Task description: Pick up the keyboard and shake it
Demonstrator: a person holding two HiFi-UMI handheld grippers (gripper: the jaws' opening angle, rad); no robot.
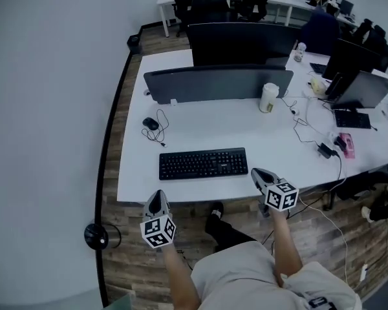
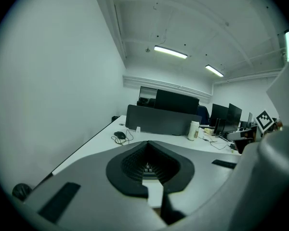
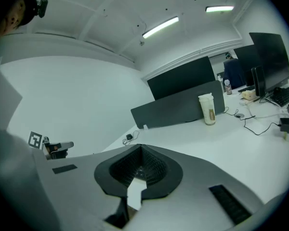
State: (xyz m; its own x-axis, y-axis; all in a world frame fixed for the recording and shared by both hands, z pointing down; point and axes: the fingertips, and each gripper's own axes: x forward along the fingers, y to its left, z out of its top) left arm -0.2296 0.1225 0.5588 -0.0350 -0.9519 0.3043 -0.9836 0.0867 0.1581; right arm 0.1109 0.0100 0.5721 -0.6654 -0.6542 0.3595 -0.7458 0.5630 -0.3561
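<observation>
Head view, lidded cup [image 1: 269, 97] by divider [image 1: 218, 82], contents hidden, keyboard [image 1: 203, 163] untouched, left gripper [image 1: 158, 197], right gripper [image 1: 258, 174] fingers clenched empty

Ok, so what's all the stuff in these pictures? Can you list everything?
keyboard: one, black, near the desk's front edge
mouse: one, black, with a cable, behind the keyboard's left end
cup: one, whitish, upright by the divider's right end
divider panel: one, dark grey, across the desk
monitor: one, black, behind the divider
pink object: one, on the right among cables; can't tell what it is
second keyboard: one, black, far right
desk: one, white, under it all
left gripper: one, grey, fingers shut, empty, by the desk's front edge
right gripper: one, grey, fingers shut, empty, right of the keyboard
</observation>
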